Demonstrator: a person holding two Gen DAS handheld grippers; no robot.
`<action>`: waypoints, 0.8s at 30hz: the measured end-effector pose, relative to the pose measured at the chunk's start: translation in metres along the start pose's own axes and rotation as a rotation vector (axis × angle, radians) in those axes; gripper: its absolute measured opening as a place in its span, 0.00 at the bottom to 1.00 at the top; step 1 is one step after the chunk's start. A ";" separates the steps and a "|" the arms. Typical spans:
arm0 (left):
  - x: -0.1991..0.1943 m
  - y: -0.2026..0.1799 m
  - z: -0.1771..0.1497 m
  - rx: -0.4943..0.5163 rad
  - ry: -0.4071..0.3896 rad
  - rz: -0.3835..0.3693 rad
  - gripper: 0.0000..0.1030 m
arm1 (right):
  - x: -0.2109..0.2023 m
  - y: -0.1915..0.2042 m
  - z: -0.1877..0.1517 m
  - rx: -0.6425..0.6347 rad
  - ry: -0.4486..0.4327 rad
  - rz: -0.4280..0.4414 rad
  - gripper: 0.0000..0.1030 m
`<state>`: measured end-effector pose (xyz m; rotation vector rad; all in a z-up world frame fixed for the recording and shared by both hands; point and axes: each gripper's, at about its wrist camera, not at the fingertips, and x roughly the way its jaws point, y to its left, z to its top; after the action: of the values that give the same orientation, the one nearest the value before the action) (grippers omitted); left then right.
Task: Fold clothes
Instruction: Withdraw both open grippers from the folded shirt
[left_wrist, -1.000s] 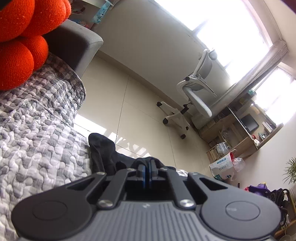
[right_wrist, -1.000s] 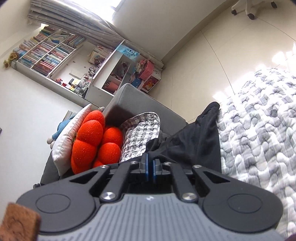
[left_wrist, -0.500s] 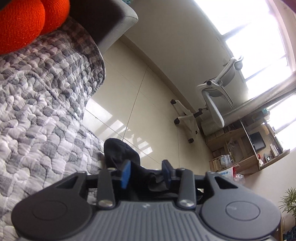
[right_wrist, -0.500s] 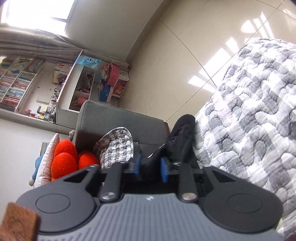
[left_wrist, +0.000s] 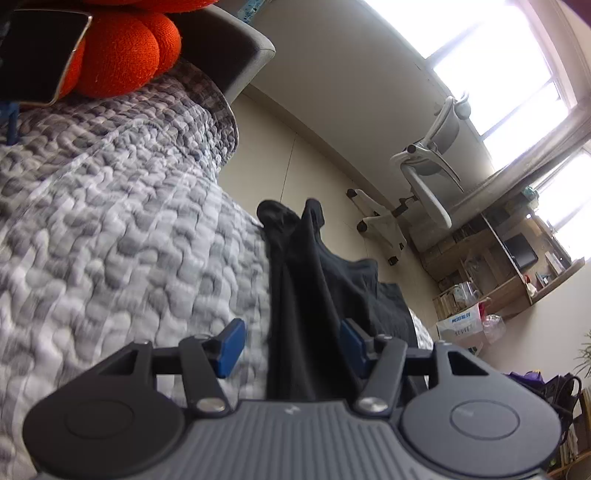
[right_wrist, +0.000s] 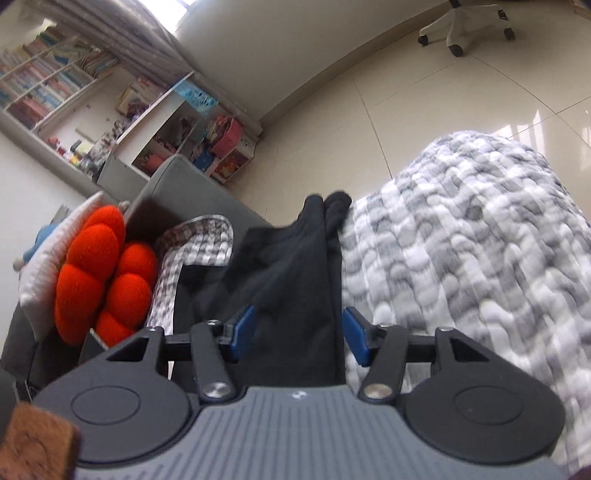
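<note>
In the left wrist view, the left tongs (left_wrist: 290, 345) are opening: the blue pads (left_wrist: 231, 345) stand apart with a strip of the black garment (left_wrist: 303, 280) between them, and neither pad clearly presses on it. The garment runs from the bottom centre up to mid-frame, lying on the grey-and-white quilt (left_wrist: 122, 236). An orange cushion (left_wrist: 125, 48) sits at the upper left, an office chair (left_wrist: 424, 177) at the upper right.

In the right wrist view, the right tongs (right_wrist: 299, 336) are spread apart, with the black garment (right_wrist: 291, 273) between the pads, not pinched. The quilt (right_wrist: 461, 251) fills the right side; the orange cushion (right_wrist: 103, 273) is at the left.
</note>
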<state>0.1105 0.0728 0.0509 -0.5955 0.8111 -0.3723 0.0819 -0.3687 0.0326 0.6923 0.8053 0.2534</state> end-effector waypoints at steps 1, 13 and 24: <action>-0.007 -0.002 -0.013 0.014 0.002 -0.002 0.57 | -0.009 0.000 -0.010 -0.018 0.020 0.000 0.55; -0.045 -0.020 -0.080 0.130 -0.011 0.110 0.67 | -0.053 -0.015 -0.079 0.097 0.082 0.109 0.55; -0.016 -0.026 -0.081 0.108 0.046 0.171 0.34 | -0.039 -0.004 -0.086 0.142 0.029 0.095 0.40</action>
<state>0.0358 0.0329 0.0326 -0.4144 0.8735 -0.2719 -0.0075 -0.3494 0.0102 0.8635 0.8251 0.2941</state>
